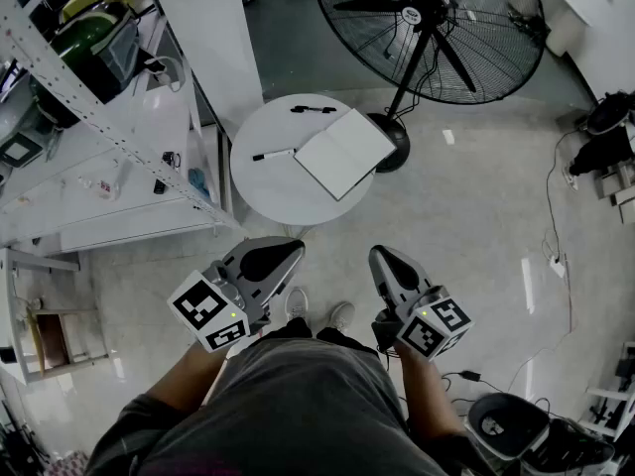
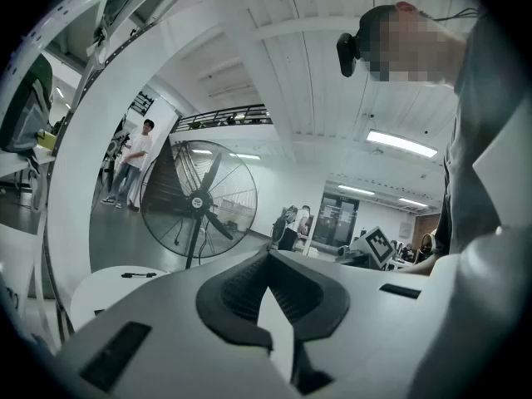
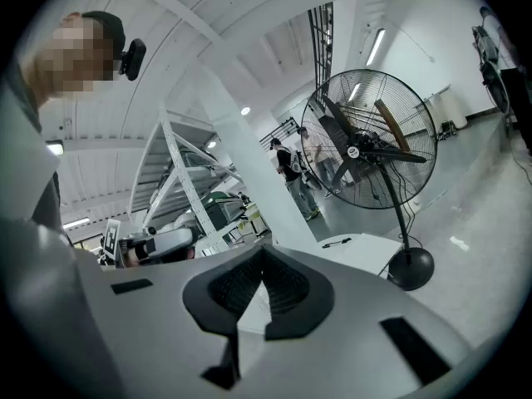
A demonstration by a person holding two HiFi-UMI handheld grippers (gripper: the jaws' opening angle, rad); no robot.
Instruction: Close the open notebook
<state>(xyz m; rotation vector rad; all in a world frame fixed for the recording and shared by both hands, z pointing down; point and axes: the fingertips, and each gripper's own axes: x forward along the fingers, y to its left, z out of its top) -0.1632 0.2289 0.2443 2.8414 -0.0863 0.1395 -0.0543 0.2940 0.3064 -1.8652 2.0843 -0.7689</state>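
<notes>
An open notebook (image 1: 344, 153) with blank white pages lies flat on the right side of a small round white table (image 1: 268, 186). A black pen (image 1: 314, 110) lies behind it and a marker (image 1: 273, 154) to its left. My left gripper (image 1: 281, 256) and right gripper (image 1: 382, 258) are held close to my body, short of the table's near edge, both roughly level. Each has its jaws together with nothing between them. In the left gripper view the left gripper (image 2: 268, 254) blocks the notebook. In the right gripper view the right gripper (image 3: 263, 252) hides it too; only the table (image 3: 366, 248) and the pen (image 3: 337, 243) show.
A large black floor fan (image 1: 427, 28) stands just behind the table, its base beside the notebook. A metal shelf rack (image 1: 99, 117) with gear and a white pillar (image 1: 203, 28) are at the left. Cables (image 1: 556, 246) run over the floor at the right. People (image 2: 129, 160) stand far off.
</notes>
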